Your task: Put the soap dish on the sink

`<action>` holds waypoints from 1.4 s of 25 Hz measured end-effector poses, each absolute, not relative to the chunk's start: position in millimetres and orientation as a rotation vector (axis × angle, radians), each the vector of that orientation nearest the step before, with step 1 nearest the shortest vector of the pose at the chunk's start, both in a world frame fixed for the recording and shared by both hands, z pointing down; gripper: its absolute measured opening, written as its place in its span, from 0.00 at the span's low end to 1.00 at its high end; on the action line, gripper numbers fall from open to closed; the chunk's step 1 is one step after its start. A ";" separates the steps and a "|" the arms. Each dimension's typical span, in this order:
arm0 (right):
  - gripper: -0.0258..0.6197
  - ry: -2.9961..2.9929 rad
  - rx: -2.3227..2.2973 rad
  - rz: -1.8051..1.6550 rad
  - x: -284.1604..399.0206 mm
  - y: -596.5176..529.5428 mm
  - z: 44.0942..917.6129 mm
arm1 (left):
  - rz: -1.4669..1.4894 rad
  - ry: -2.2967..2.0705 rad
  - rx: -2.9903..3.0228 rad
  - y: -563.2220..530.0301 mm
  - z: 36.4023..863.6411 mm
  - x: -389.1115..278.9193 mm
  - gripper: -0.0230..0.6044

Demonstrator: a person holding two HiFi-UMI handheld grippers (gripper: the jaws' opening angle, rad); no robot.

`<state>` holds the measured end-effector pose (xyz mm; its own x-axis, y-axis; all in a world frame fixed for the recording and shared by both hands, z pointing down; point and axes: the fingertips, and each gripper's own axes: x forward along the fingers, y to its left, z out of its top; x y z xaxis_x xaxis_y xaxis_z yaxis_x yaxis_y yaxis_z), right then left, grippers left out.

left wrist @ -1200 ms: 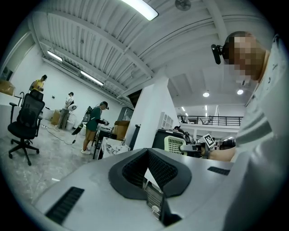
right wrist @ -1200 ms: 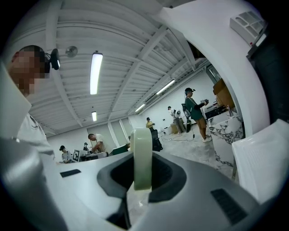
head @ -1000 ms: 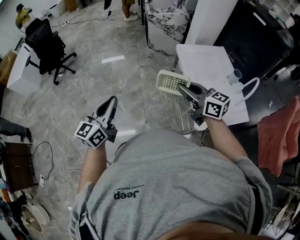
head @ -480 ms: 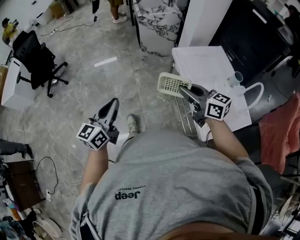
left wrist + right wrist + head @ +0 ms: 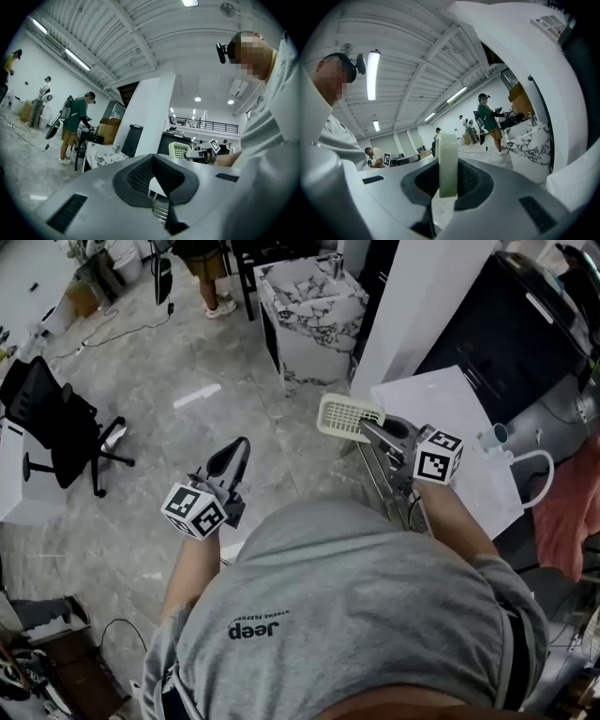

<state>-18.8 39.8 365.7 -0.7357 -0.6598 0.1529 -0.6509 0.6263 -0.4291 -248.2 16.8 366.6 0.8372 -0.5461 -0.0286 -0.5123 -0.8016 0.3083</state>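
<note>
The soap dish is a pale slotted plastic tray, and my right gripper is shut on its near edge and holds it out level in the air. In the right gripper view the dish stands edge-on between the pads. The marble-patterned sink stand is ahead, across open floor, and shows in the right gripper view at the right. My left gripper hangs over the floor on the left, shut with nothing in it. From the left gripper view the dish appears at mid right.
A white-covered table and a wire rack lie below my right hand. A white pillar stands beside the sink stand. A black office chair is at the left, a person stands at the far side, and a red cloth hangs at the right.
Both grippers have travelled forward over the floor, and the marble sink stand is nearer. The dish stays gripped in the right gripper. The office chair has slid down the left of the view.
</note>
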 end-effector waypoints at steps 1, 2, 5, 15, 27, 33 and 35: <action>0.19 2.810 -1.144 -0.729 -24.1 22.7 363.7 | -0.160 -0.788 2.742 -1.1 362.8 -252.1 0.06; 0.19 2.803 -1.153 -0.727 -29.3 6.8 362.3 | -0.156 -0.775 2.751 -18.1 360.3 -256.3 0.06; 0.19 2.791 -1.174 -0.735 -41.9 -31.1 363.8 | -0.154 -0.755 2.757 -61.8 359.5 -269.4 0.06; 0.19 2.773 -1.170 -0.848 -19.1 -116.8 388.2 | -0.149 -0.767 2.719 -150.6 373.9 -246.3 0.06; 0.19 2.872 -0.954 -0.868 66.9 -191.3 393.5 | -0.162 -0.981 2.619 -191.3 370.4 -142.4 0.06; 0.19 2.765 -1.108 -0.844 100.1 -203.4 403.4 | -0.079 -0.815 2.696 -208.9 381.4 -94.7 0.06; 0.19 2.677 -1.221 -0.863 125.3 -197.4 409.5 | -0.041 -0.677 2.729 -214.1 386.1 -62.5 0.06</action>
<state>125.3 -197.4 409.5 -0.6808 -0.7152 0.1581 -0.6730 0.5255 -0.5206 -62.5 -214.1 386.1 0.8866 -0.4598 0.0503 -0.4503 -0.8331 0.3213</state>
